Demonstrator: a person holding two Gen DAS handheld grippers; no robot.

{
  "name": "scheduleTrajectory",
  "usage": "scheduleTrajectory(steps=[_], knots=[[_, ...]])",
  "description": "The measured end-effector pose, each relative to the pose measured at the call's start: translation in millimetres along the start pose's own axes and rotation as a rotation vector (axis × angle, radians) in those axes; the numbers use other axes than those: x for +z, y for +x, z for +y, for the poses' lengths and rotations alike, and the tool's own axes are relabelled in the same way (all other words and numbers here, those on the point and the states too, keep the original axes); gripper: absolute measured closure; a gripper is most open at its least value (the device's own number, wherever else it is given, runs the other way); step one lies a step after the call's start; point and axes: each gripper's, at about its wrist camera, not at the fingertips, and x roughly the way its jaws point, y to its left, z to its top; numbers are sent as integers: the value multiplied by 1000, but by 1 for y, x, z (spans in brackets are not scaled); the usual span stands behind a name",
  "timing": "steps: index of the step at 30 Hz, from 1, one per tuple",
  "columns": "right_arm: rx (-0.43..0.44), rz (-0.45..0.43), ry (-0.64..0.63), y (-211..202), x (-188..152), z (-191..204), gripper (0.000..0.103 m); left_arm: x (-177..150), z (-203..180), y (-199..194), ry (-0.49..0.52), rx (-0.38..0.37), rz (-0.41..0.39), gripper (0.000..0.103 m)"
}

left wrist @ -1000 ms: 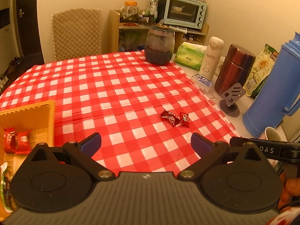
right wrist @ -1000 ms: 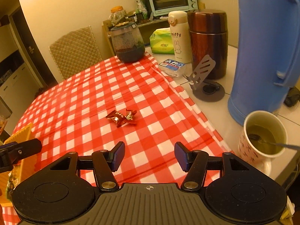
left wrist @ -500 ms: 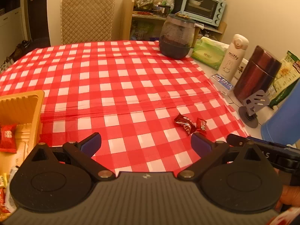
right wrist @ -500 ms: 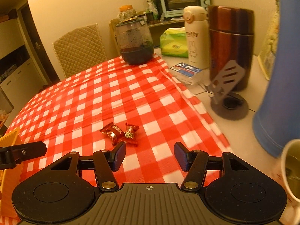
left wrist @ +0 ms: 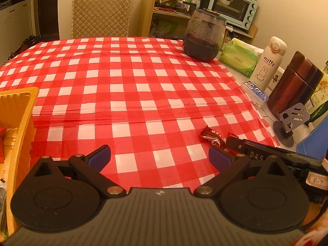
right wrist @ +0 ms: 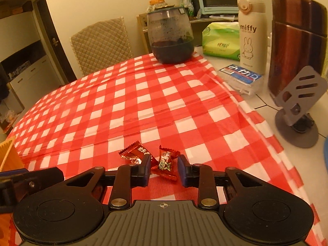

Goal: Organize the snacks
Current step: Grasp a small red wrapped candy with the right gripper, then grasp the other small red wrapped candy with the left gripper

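Fingers of the right gripper (right wrist: 162, 171) are sitting partly open around a red candy (right wrist: 166, 163), not yet pinching; the left gripper (left wrist: 159, 157) is gaping wide, holding nothing.

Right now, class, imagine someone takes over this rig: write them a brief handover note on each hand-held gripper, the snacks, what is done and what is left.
Right hand-held gripper: open, low over the checked cloth, its jaws either side of the nearer red candy; not closed on it yet.
Left hand-held gripper: open, empty, over bare cloth.
Second red candy lies just beside the first, close to the right gripper's left finger.
Yellow tray sits at the left edge of the table with some red packets already in it.
Left to do: close on the nearer candy, carry it to the tray, then fetch the other one.
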Motion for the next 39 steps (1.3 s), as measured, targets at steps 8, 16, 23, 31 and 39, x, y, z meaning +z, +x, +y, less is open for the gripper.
scheduleTrajectory(steps=[8, 16, 23, 31, 39], knots=[[-21, -20, -5, -2, 0, -7, 87, 0, -6, 14, 0, -24, 16, 3], [-88, -47, 84, -35, -8, -38, 87, 0, -30, 44, -46, -175, 37, 16], [-121, -47, 111, -49, -19, -53, 87, 1, -52, 71, 4, -226, 36, 38], [-133, -43, 113, -49, -25, -52, 88, 1, -64, 80, 56, -208, -4, 60], [-135, -39, 111, -47, -26, -49, 88, -4, -72, 77, 184, -182, -10, 71]])
